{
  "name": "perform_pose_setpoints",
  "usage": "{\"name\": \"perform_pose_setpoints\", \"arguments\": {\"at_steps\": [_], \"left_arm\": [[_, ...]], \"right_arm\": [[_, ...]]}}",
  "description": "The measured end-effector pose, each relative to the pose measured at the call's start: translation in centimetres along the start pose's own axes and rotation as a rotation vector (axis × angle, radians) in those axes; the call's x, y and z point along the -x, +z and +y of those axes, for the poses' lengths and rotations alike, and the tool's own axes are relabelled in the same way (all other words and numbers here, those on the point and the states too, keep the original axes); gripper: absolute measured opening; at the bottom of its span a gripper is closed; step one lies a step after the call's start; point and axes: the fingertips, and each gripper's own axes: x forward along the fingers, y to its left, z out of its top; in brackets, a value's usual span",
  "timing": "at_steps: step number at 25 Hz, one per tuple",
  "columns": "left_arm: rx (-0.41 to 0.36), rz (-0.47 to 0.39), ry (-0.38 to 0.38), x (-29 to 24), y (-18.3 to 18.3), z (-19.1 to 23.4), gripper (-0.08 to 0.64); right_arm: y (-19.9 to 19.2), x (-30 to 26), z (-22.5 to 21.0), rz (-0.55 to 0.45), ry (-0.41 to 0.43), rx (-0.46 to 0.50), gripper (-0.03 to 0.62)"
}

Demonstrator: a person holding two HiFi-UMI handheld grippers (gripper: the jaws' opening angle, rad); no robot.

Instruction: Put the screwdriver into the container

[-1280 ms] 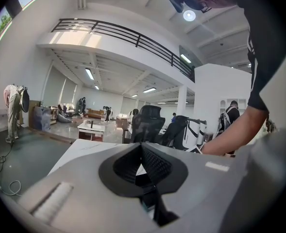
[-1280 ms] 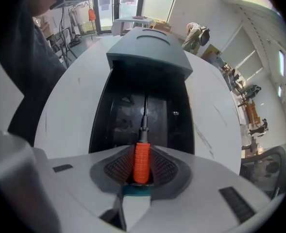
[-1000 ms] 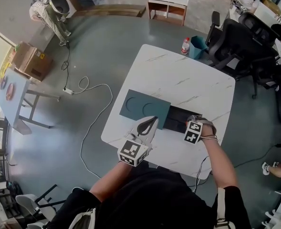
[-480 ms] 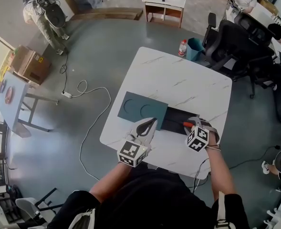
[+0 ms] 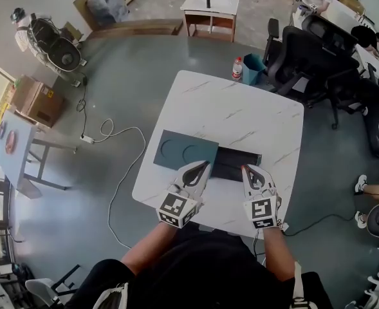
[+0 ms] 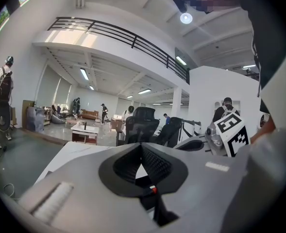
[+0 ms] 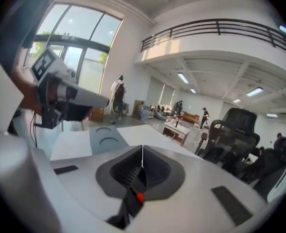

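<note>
Just beyond the right gripper [image 5: 247,171], jaws closing on nothing, the black rectangular container [image 5: 231,161] is best cleared vertically; left gripper [image 5: 204,166] jaws pressed together.

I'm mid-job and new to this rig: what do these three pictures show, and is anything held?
No robot: a person holds a two-jaw gripper in each hand. The head view looks down from the person's head; each gripper view looks along one gripper's jaws. On the white table lie a teal board with two round recesses and, beside it, a black container. The left gripper is shut and empty. The right gripper is closing its jaws with nothing between them.
</note>
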Motion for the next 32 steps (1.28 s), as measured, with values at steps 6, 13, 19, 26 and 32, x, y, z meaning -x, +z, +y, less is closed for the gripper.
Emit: {"name": "perform_pose_setpoints", "arguments": {"at_steps": [6, 13, 19, 26, 32], "left_arm": [[-0.039, -0.011, -0.024, -0.5, 0.8, -1.1, 0.009], [-0.098, -0.048, 0.021, 0.0, 2.9, 0.7, 0.009], [-0.119, -0.071, 0.070, 0.8, 4.4, 2.3, 0.009], [-0.115, -0.069, 0.084, 1.0, 4.3, 2.6, 0.009], [-0.110, -0.059, 0.072, 1.1, 3.8, 2.2, 0.009]], "right_arm": [[3.9, 3.4, -1.7, -0.238, -0.131, -0.215, 0.008], [7.7, 7.1, -4.0, -0.387, -0.232, -0.220, 0.006], [8.0, 7.7, -4.6, -0.402, -0.247, -0.222, 0.007], [7.8, 7.5, -4.5, -0.396, -0.222, -0.206, 0.006], [8.0, 7.5, -4.1, -0.385, -0.223, -0.171, 0.006]]}}
